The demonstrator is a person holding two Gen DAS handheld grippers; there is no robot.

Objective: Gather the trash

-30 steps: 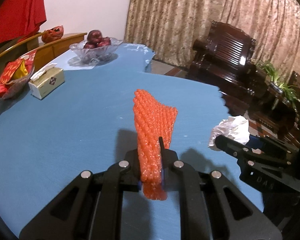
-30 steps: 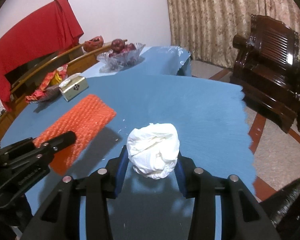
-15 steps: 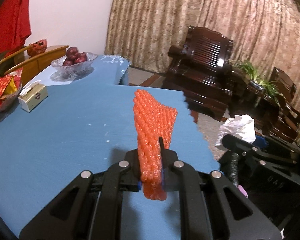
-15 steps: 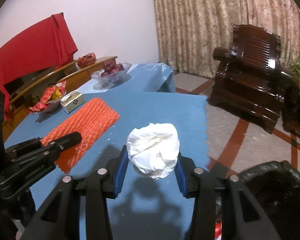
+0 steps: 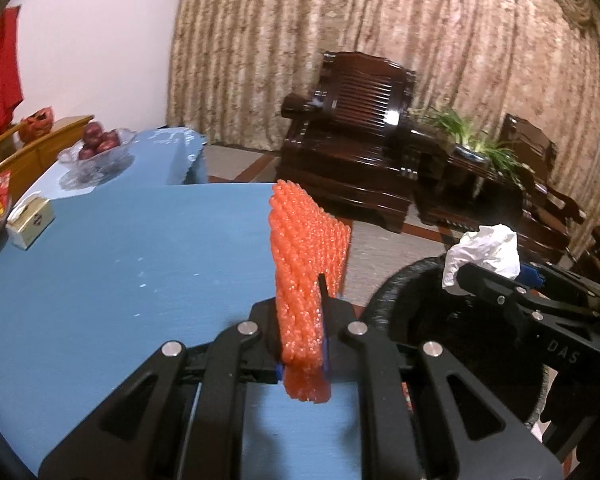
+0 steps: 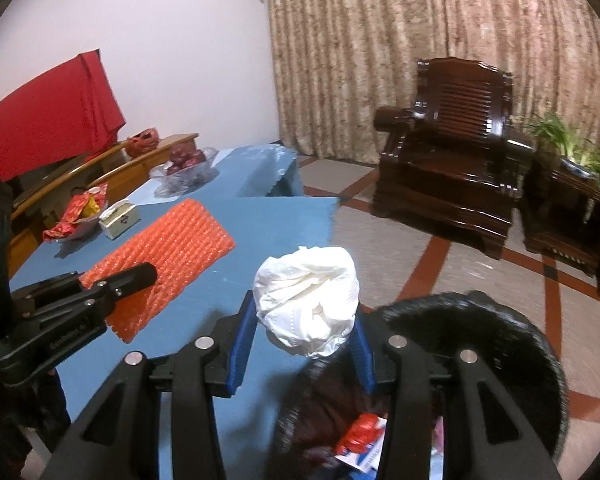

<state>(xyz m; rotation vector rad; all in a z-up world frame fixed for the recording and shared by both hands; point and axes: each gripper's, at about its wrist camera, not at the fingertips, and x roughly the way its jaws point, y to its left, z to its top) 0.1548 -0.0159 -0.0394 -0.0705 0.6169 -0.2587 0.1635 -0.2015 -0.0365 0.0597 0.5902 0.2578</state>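
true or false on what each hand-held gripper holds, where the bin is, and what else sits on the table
1. The left hand-held gripper is shut on the orange mesh. True.
2. The right hand-held gripper is empty. False: it is clamped on a white tissue wad.
3. A black bin sits below the table edge, with litter inside. True.
4. The glass bowl holds bananas. False: it holds dark red fruit.
5. A tissue box stands on the table. True.

Bin [image 6: 500, 320] interior dark, largely behind fingers [image 6: 242, 332]; contents mostly unreadable.
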